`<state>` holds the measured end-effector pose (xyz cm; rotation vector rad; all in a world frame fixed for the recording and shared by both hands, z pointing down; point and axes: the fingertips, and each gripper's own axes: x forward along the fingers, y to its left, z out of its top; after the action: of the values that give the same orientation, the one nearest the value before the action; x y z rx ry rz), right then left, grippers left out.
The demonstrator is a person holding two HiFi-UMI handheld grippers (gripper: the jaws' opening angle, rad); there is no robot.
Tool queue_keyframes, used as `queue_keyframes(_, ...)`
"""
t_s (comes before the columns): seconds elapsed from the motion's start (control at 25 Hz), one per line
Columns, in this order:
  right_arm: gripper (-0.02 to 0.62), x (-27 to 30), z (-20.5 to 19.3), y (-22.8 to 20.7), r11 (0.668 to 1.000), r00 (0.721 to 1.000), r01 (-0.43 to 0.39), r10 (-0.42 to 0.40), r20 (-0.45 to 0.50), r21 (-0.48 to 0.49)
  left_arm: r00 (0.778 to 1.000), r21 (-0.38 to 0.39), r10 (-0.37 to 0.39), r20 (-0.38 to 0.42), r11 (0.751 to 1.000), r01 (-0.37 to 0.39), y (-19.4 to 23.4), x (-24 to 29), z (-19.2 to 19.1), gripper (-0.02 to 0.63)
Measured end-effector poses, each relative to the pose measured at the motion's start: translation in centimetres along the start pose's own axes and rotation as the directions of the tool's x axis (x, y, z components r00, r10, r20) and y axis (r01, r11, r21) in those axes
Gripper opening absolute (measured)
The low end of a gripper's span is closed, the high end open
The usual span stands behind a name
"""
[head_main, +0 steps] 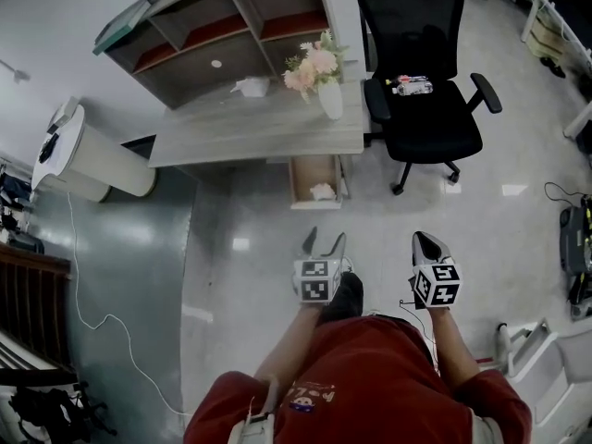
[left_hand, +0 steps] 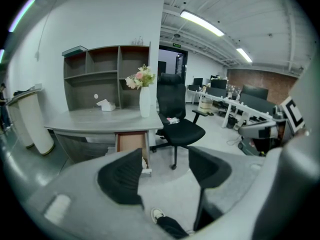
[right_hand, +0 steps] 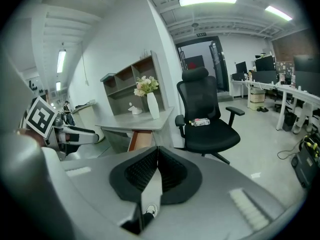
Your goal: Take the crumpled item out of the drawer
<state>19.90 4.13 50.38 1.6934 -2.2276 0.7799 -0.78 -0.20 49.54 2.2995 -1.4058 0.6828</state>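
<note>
An office is showing: a swivel chair (head_main: 425, 109) is standing beside a desk (head_main: 231, 126), workstation rows (left_hand: 247, 103) stretching behind.

Head cam looks steeply down from well back of the tabletop (head_main: 250, 123). Both gripper cams sit low, facing it from afar. All three share its drawer (head_main: 297, 183) and the chair (head_main: 435, 123).

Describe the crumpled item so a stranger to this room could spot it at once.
Find the grey desk beside the black office chair. Under its front edge one wooden drawer is pulled open. The crumpled item is the white wad lying inside it, unlike the white vase up on the desktop.
</note>
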Motion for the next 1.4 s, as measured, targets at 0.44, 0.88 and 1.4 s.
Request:
queue_keyframes(0.44, 0.003, 10.1, 6.0, 3.0, 1.000, 1.000, -0.025, 0.025, -0.014, 0.010, 0.999, -0.013, -0.032, -0.004, 0.999, 0.032, 7.2, 6.4, 5.0, 0.288)
queue_keyframes(0.88, 0.003, 18.2, 9.9, 4.8, 1.000, 1.000, 0.010, -0.010, -0.029, 0.009, 0.996, -0.029, -0.075, -0.044, 0.997, 0.074, 13.9, 12.0, 7.7, 0.288)
queue_keyframes(1.4, 0.003, 23.1, 10.7, 5.6, 0.998, 0.999, 0.023, -0.021, -0.043, 0.054, 0.990, -0.060, -0.111, -0.082, 0.993, 0.106, 18.2, 16.7, 6.5, 0.288)
